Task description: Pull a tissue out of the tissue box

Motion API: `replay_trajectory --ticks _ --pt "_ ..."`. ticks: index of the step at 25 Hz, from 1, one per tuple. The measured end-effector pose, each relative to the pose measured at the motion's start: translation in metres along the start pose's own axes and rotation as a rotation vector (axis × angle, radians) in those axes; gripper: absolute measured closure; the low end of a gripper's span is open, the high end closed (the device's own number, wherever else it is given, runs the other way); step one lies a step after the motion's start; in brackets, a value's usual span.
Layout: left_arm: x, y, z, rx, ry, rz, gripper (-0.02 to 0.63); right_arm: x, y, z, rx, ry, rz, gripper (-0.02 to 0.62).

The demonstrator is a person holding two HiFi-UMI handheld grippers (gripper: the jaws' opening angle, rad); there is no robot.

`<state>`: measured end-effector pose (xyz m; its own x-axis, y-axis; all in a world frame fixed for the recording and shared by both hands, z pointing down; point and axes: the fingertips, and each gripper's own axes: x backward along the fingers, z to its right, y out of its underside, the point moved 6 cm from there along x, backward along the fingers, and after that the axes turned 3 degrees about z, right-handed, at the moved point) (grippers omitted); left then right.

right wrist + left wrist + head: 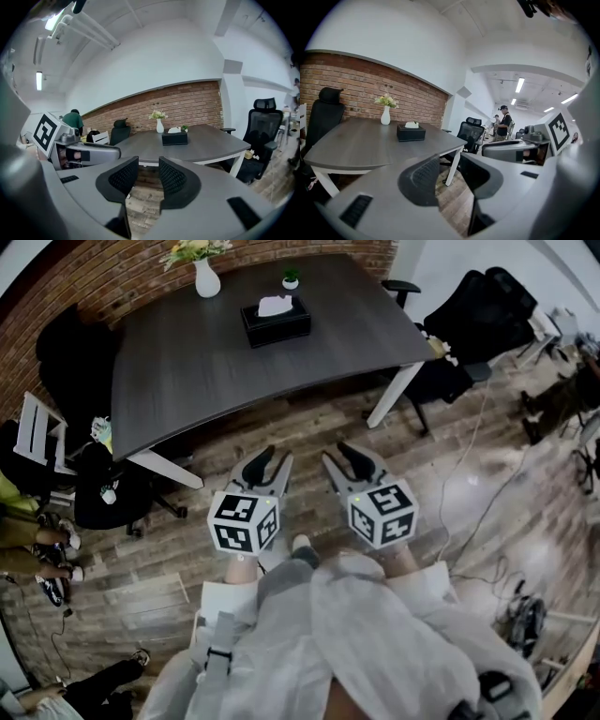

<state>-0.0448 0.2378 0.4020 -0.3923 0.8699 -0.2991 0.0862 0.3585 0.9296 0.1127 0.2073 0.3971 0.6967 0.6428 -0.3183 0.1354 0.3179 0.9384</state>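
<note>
A black tissue box (276,322) with a white tissue (274,305) poking from its top stands near the far side of a dark grey table (187,371). My left gripper (277,458) and right gripper (339,455) hang side by side over the wooden floor, well short of the table's near edge. Both are open with nothing between the jaws. The left gripper view has the box (411,132) far off beyond the left gripper (450,171). In the right gripper view the box (174,138) sits beyond the right gripper (148,176).
A white vase of flowers (207,277) and a small potted plant (291,278) stand behind the box. Black office chairs (473,310) stand right of the table, another (66,348) at its left. A white table leg (394,395) slants ahead. Cables (469,512) cross the floor.
</note>
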Motion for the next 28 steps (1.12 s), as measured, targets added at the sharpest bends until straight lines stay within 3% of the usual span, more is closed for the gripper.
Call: replay_trajectory --ticks 7,14,28 --pt "-0.013 0.008 -0.023 0.060 -0.002 -0.043 0.488 -0.027 0.000 0.016 -0.012 0.018 -0.051 0.482" --pt "-0.046 0.005 -0.048 0.082 -0.015 -0.063 0.488 -0.071 -0.003 0.034 -0.018 -0.020 -0.075 0.482" --pt "-0.176 -0.076 -0.126 0.049 -0.099 -0.028 0.488 -0.200 -0.073 0.136 0.002 -0.114 -0.034 0.482"
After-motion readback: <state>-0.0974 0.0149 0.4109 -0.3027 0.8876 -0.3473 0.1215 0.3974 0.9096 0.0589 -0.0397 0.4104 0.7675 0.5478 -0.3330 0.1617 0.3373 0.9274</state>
